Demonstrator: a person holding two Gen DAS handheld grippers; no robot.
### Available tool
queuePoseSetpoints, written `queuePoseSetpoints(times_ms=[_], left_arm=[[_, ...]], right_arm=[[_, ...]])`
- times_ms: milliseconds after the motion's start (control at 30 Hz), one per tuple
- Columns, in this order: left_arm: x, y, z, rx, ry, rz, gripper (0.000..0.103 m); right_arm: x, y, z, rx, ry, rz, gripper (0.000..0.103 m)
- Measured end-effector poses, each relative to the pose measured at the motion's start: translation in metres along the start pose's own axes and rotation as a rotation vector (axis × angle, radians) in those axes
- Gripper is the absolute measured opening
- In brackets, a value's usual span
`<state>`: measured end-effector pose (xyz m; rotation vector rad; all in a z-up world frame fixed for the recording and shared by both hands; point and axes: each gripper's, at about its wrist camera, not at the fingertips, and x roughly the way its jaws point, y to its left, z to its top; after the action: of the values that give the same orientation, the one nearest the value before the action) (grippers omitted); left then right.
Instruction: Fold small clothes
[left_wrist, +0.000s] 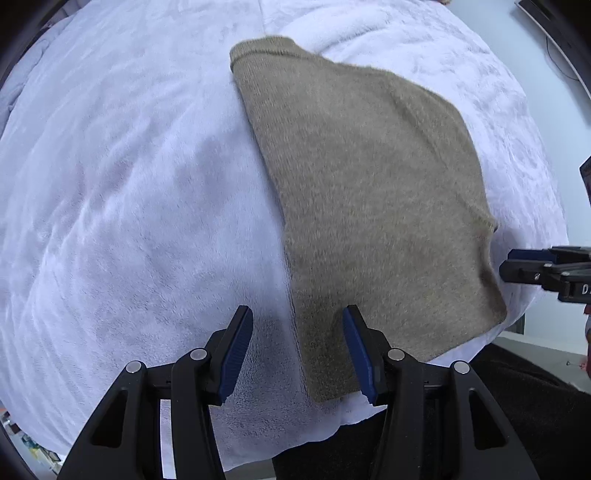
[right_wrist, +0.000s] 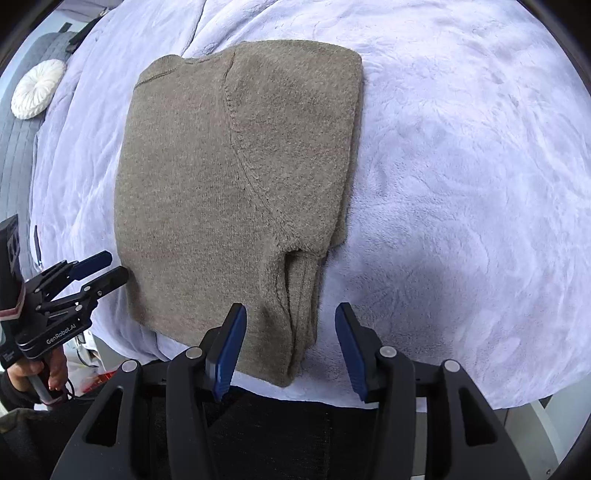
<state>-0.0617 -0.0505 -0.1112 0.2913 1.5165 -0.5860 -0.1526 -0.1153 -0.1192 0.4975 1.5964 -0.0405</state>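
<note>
A brown knit sweater (left_wrist: 369, 192) lies folded into a long rectangle on a pale lilac fleece blanket (left_wrist: 129, 184). In the right wrist view the sweater (right_wrist: 236, 177) shows a sleeve folded over it, with the cuff near the front edge. My left gripper (left_wrist: 297, 332) is open and empty, its jaws straddling the sweater's near left edge. My right gripper (right_wrist: 290, 328) is open and empty above the near right corner and cuff. Each gripper also shows in the other's view, the right (left_wrist: 517, 264) and the left (right_wrist: 107, 267).
The blanket (right_wrist: 461, 184) covers a bed and drops off at the near edge, where dark clothing of the person (left_wrist: 517, 406) shows. A white round cushion (right_wrist: 37, 88) lies on a grey cover at the far left.
</note>
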Motion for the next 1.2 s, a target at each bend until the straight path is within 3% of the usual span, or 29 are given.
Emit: queuePoseSetpoints(times_ms=[133,267,333,400,433,467,567,833,900,1200], left_arm=[[-0.019,0.001,0.014,-0.037,-0.051,0.025,0.052],[-0.032,0.006,0.032,-0.093,-0.064,0.062,0.052],[-0.036,0.004,0.040,-0.114,-0.059,0.074,0.053],[-0.039,0.002,0.044,-0.123,-0.058,0.082,0.065],[-0.041,0.001,0.046,-0.124,-0.067,0.090,0.085],[-0.044,-0.002,0.043,-0.122,-0.080,0.098,0.090],[-0.048,-0.006,0.040,-0.111,-0.099,0.120,0.090],[-0.051,-0.011,0.038,-0.141,-0.119,0.155,0.091],[-0.052,-0.012,0.038,-0.141,-0.123,0.183,0.103],[-0.057,-0.016,0.038,-0.142,-0.142,0.217,0.103]], right_arm=[[-0.009,-0.004,0.008,0.038,-0.029,0.015,0.061],[-0.021,0.006,0.018,0.063,-0.080,0.011,0.080],[-0.028,0.015,0.022,0.052,-0.115,-0.007,0.080],[-0.035,0.020,0.026,0.047,-0.142,-0.017,0.084],[-0.038,0.021,0.026,0.053,-0.154,-0.016,0.085],[-0.039,0.024,0.028,0.058,-0.163,-0.018,0.088],[-0.048,0.027,0.031,0.045,-0.188,-0.056,0.103],[-0.059,0.038,0.033,0.018,-0.223,-0.137,0.103],[-0.061,0.039,0.033,0.018,-0.233,-0.160,0.103],[-0.060,0.040,0.032,0.042,-0.212,-0.168,0.103]])
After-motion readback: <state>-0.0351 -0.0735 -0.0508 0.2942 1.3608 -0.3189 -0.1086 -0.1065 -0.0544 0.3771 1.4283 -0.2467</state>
